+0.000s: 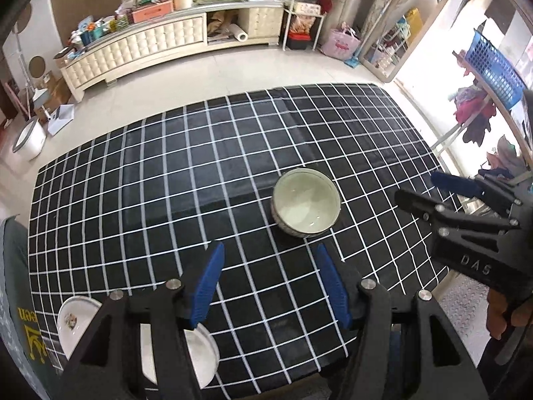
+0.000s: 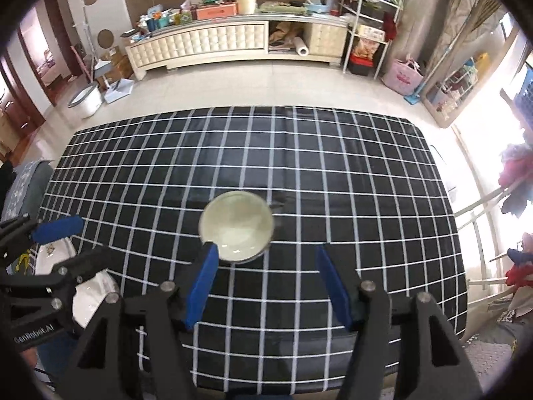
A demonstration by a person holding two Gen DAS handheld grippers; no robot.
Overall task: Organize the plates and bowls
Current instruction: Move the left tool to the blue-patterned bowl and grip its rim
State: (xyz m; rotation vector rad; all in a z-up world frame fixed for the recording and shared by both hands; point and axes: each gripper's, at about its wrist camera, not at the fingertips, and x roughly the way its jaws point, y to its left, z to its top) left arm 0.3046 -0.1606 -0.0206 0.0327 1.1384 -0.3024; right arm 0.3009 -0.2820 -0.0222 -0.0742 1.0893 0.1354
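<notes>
Presently the left gripper (image 1: 269, 283) stands with its blue-padded jaws parted and nothing between them, hanging above the black tablecloth with a white grid (image 1: 166, 183). The right gripper (image 2: 265, 283) is likewise parted and empty; its left blue pad overlaps the near-left rim of the bowl in the right wrist view, though whether it touches cannot be told.

The pale green round ceramic bowl with a patterned outer wall (image 1: 306, 205) sits upright and empty near the middle of the table, just beyond both pairs of fingers. In the left wrist view it lies ahead and slightly right of the jaws, clear of them. No object stands between either gripper and the bowl.

At the near left corner of the table rest white round plates (image 1: 78, 320), one bearing a small floral print; they are partly hidden behind the left gripper's black frame. In the right wrist view the same plates (image 2: 93, 295) lie under the left gripper's body at the left edge.

Beyond the far table edge is a pale tiled floor, then a cream tufted low cabinet (image 2: 206, 45) cluttered on top. A white wire shelf rack (image 2: 366, 23) stands to its right, with a pink bag (image 2: 403, 78) beside it. A white bucket (image 2: 85, 100) sits on the floor at far left.
</notes>
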